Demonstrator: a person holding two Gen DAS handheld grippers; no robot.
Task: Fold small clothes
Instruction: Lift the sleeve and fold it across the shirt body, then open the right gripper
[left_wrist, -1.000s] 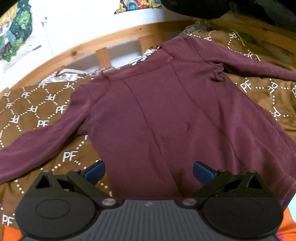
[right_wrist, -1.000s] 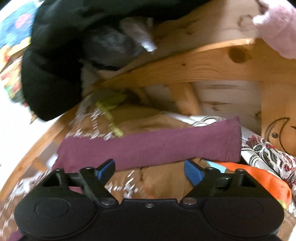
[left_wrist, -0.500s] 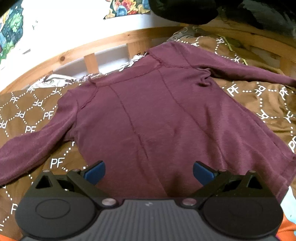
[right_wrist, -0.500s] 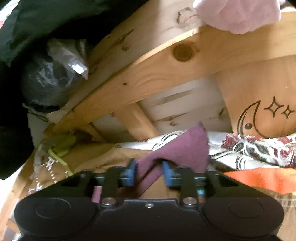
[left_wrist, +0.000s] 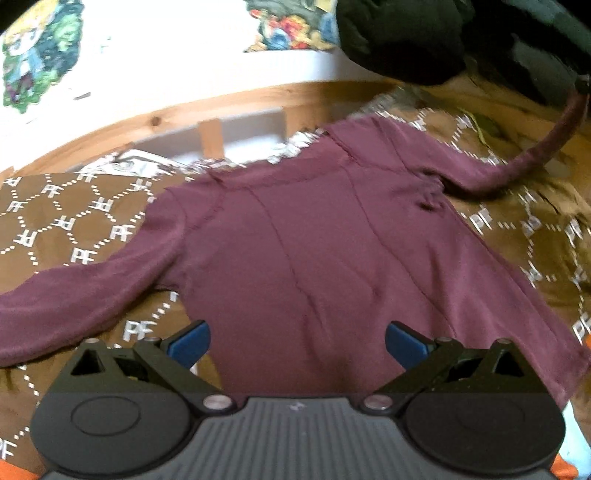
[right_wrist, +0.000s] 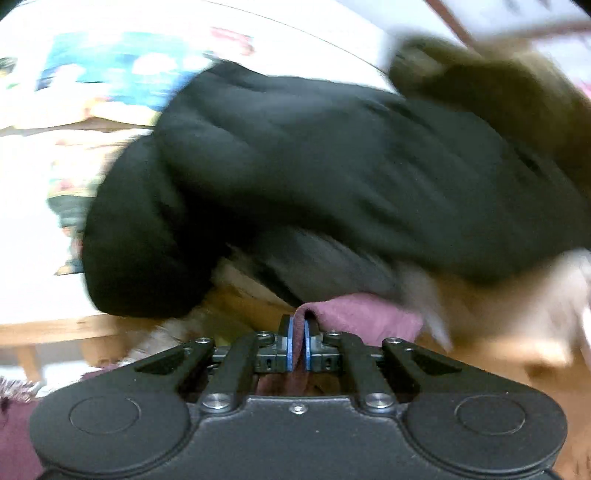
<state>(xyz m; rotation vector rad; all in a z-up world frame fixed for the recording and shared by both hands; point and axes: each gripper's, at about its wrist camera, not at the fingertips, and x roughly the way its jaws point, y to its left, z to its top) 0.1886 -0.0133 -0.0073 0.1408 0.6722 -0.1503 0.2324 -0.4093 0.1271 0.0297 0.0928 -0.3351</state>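
A small maroon long-sleeved top (left_wrist: 314, 258) lies spread flat on a bed covered by a brown blanket (left_wrist: 66, 221) printed with white "PF" letters, its neckline toward a wooden bed rail (left_wrist: 207, 110). The left gripper (left_wrist: 297, 341) hovers above the hem with its blue fingers (left_wrist: 188, 341) wide apart and nothing between them. The right gripper (right_wrist: 296, 345) has its fingers pressed nearly together on the cuff end of one sleeve (right_wrist: 354, 314); that sleeve (left_wrist: 546, 147) is lifted off the blanket and rises toward the upper right of the left camera's view, while the other sleeve lies flat at lower left. A black padded jacket (right_wrist: 332, 177) hangs beyond, blurred. The top looks light, thin and limp, a soft knit that drapes and creases readily rather than keeping shape. It probably needs holding at cuffs, hem corners or shoulder seams, since a pinch mid-panel would likely bunch it, and it may drag slightly on the blanket.
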